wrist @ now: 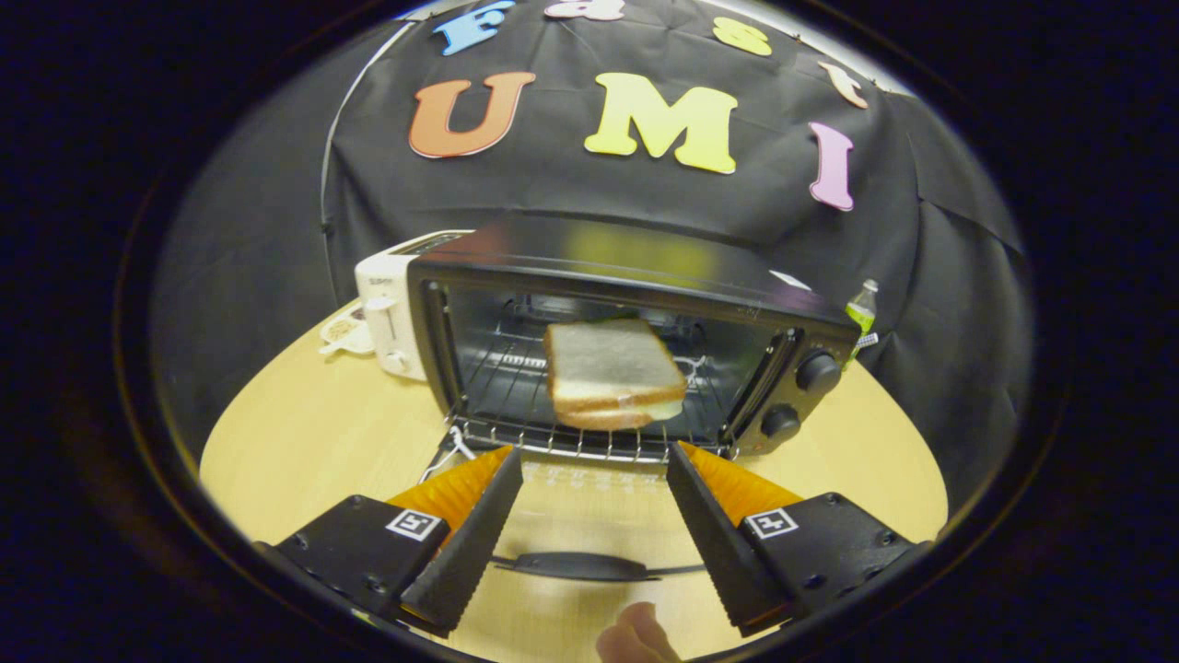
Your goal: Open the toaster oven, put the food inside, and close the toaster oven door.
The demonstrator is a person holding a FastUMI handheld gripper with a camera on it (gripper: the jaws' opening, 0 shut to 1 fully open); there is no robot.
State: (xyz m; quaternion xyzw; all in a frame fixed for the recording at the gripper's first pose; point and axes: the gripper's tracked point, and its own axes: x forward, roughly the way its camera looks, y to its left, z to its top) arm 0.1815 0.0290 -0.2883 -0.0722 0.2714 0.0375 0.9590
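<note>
- The black toaster oven point(636, 304) stands toward the far edge of the round pale wooden surface point(304, 442). Its glass door point(589, 516) is dropped flat toward the camera, with the door's dark handle point(576, 565) lying between the fingers.
- The white-bread sandwich point(612, 373) rests on the wire rack point(516, 405) inside the oven, near the rack's front edge.
- By my reading, opening and loading are done; only closing the door is left.
- The hand-held gripper point(594, 460) sits low over the open door with its fingers spread wide, gripping nothing, tips just short of the rack.
- A fingertip point(636, 635) of the person shows beneath the gripper.
- A white pop-up toaster point(391, 318) stands just left of the oven.
</note>
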